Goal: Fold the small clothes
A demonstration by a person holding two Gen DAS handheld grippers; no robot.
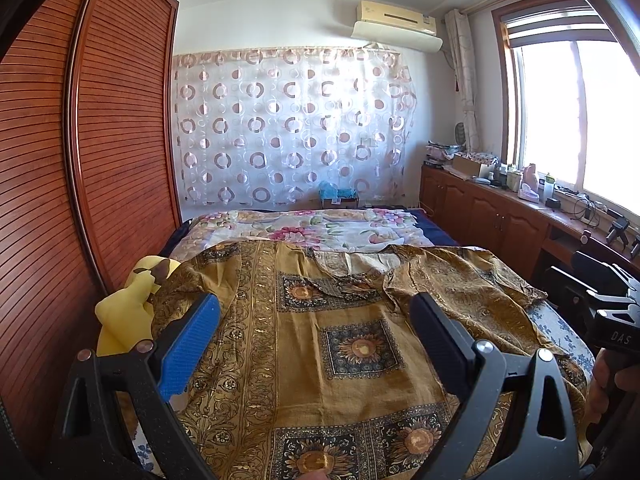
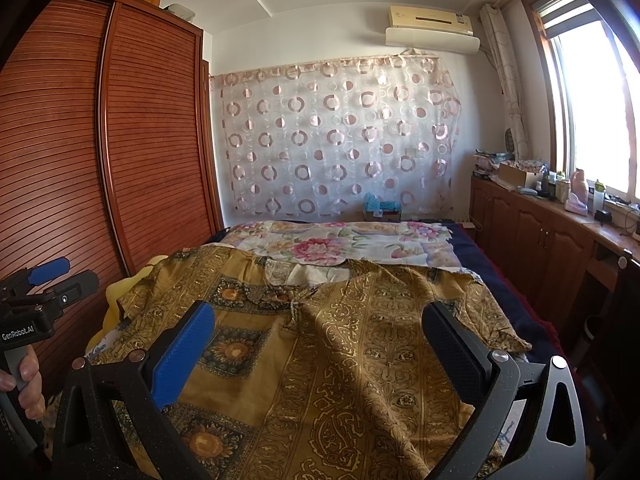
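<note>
On the bed: a brown and gold shirt lies spread out flat, neck hole toward the far wall; sleeves out to each side

Left gripper: fingers spread wide apart above the shirt; nothing between them; one blue pad, one black pad

Right gripper: fingers spread wide too; it hangs over the shirt and holds nothing

Under the shirt: a flowery blanket covers the far part of the bed

Beside the shirt: a yellow soft toy lies at the left edge, partly hidden by the sleeve

Left side: a big brown wardrobe stands just beside the bed

Far wall: a curtain with circles; an air conditioner up high

Right side: low cupboards under a bright window, with bottles and boxes on top
</note>
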